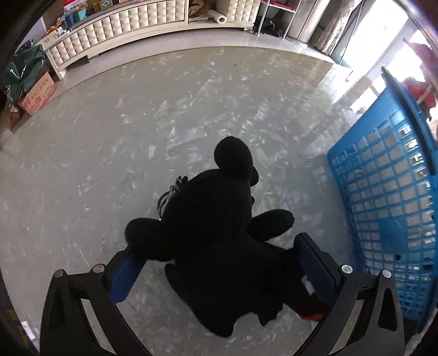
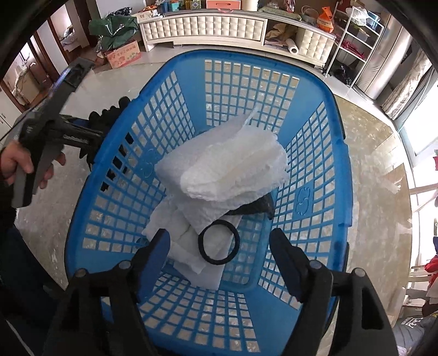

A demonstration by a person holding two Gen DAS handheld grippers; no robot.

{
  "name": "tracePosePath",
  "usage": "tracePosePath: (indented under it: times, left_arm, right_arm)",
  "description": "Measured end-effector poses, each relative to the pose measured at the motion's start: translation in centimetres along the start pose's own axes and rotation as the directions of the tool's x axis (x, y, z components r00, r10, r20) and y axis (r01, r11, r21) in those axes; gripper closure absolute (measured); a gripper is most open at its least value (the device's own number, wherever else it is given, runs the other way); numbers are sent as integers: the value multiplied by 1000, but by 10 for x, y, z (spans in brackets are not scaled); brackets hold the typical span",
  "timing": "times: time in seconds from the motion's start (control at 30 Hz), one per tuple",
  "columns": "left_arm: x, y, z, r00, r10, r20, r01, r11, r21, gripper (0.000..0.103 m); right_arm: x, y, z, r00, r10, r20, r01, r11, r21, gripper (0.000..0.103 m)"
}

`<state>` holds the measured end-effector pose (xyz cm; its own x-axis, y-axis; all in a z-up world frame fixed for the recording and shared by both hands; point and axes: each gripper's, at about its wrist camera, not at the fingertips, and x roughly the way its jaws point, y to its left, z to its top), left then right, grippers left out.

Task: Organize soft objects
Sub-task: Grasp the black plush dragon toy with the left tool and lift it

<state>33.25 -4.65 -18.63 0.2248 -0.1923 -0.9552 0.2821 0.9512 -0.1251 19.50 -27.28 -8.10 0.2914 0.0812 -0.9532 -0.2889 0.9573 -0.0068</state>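
Note:
My left gripper [image 1: 216,249] has its blue-padded jaws wide around a black plush toy [image 1: 216,219] on the marble floor; whether the pads press it is unclear. The right wrist view shows that gripper [image 2: 90,128] and the toy [image 2: 109,113] just outside the left wall of a blue plastic basket [image 2: 336,153]. The basket also shows in the left wrist view [image 1: 388,208] to the right of the toy. My right gripper [image 2: 219,257] is open and empty above the basket's near end. Inside lie white foam sheets [image 2: 232,169], a black hair band [image 2: 219,242] and a dark item [image 2: 260,206].
A cream tufted cabinet [image 1: 131,30] runs along the far wall, also in the right wrist view [image 2: 205,26]. A cardboard box [image 2: 123,56] and a green bag [image 2: 112,27] sit at its left. A white wire rack [image 2: 353,38] stands at the right.

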Motion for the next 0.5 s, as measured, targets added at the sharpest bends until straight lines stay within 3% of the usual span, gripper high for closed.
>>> tracePosePath:
  times: [0.2, 0.33, 0.37, 0.5]
  left_arm:
    - [24, -2, 6, 998, 14, -67, -16, 999, -39, 0]
    - [32, -7, 8, 996, 52, -67, -53, 998, -16, 0]
    - [33, -7, 9, 997, 51, -66, -52, 998, -19, 3]
    - [26, -6, 8, 998, 40, -57, -40, 999, 7, 33]
  right_arm:
    - [-2, -4, 5, 1000, 18, 20, -18, 1000, 20, 27]
    - [-3, -7, 6, 999, 24, 25, -25, 999, 30, 27]
    - [-3, -8, 6, 999, 23, 25, -23, 999, 31, 27]
    - [-6, -10, 3, 1000, 15, 23, -16, 999, 39, 26]
